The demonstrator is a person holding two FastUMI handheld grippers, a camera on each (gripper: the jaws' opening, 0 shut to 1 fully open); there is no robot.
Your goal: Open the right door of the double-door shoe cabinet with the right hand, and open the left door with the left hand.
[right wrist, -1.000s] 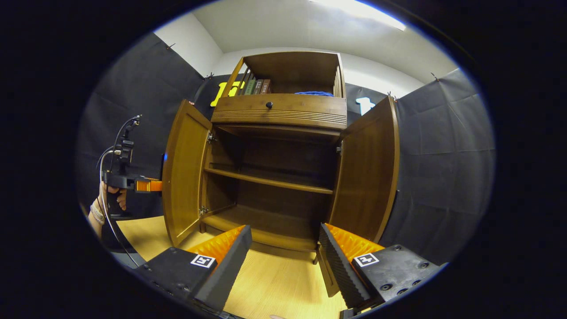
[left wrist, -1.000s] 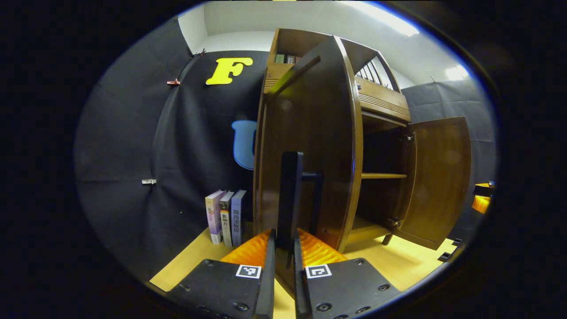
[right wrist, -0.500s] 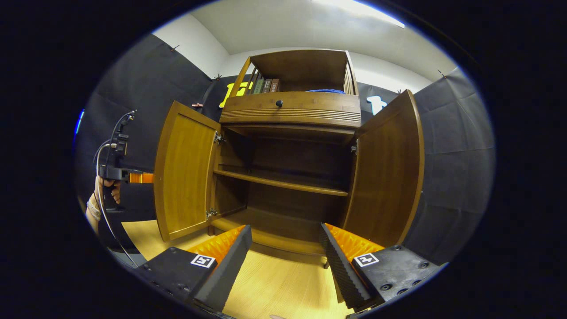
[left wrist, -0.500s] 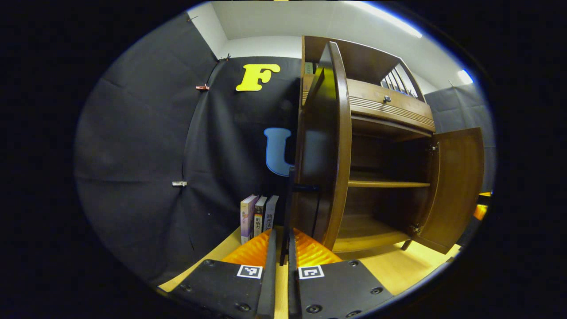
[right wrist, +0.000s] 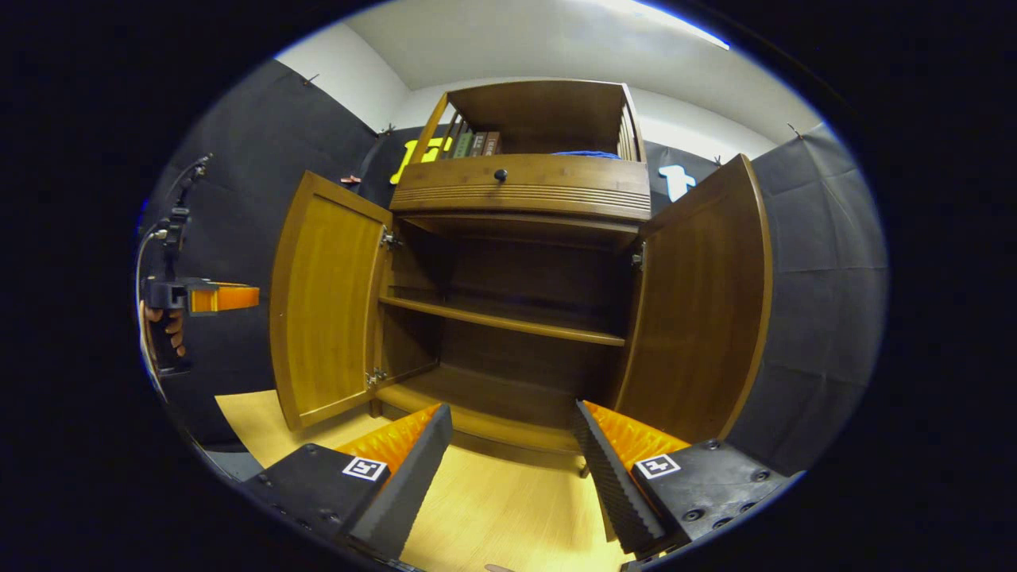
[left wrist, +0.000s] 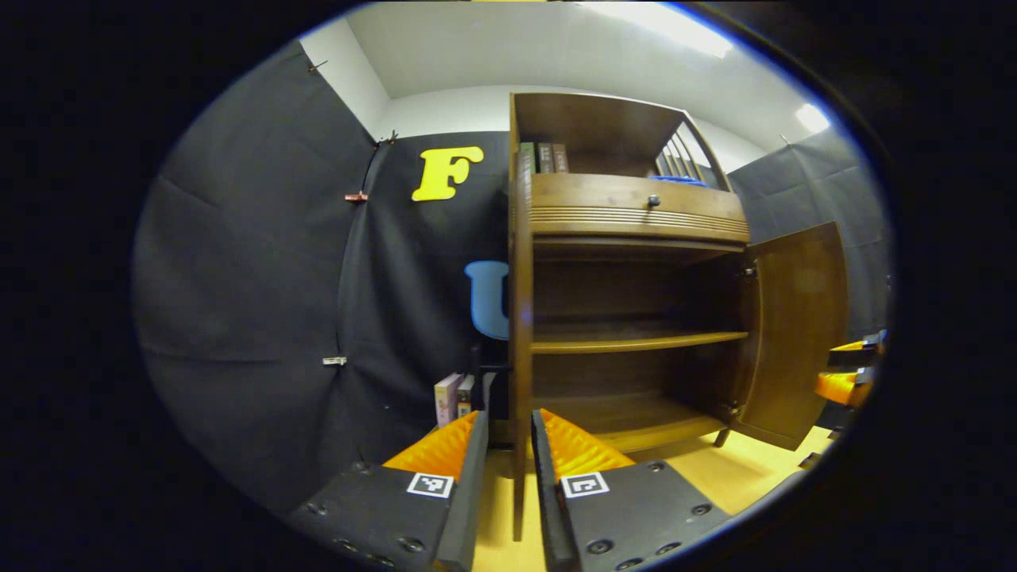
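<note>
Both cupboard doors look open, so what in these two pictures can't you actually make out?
- Left door's handle: left gripper view, mostly behind the edge-on left door.
- Book titles on the top shelf: right gripper view, too small.
- Blue thing: right gripper view, hidden behind the drawer.

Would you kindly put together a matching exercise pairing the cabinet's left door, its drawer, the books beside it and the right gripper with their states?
Things:
1. left door
2. drawer
3. books beside the shoe cabinet
4. right gripper

States:
A. shut, above the open compartment
B. jaws open, nothing between them
C. swung wide open
D. standing upright

Pairs: 1-C, 2-A, 3-D, 4-B.
</note>
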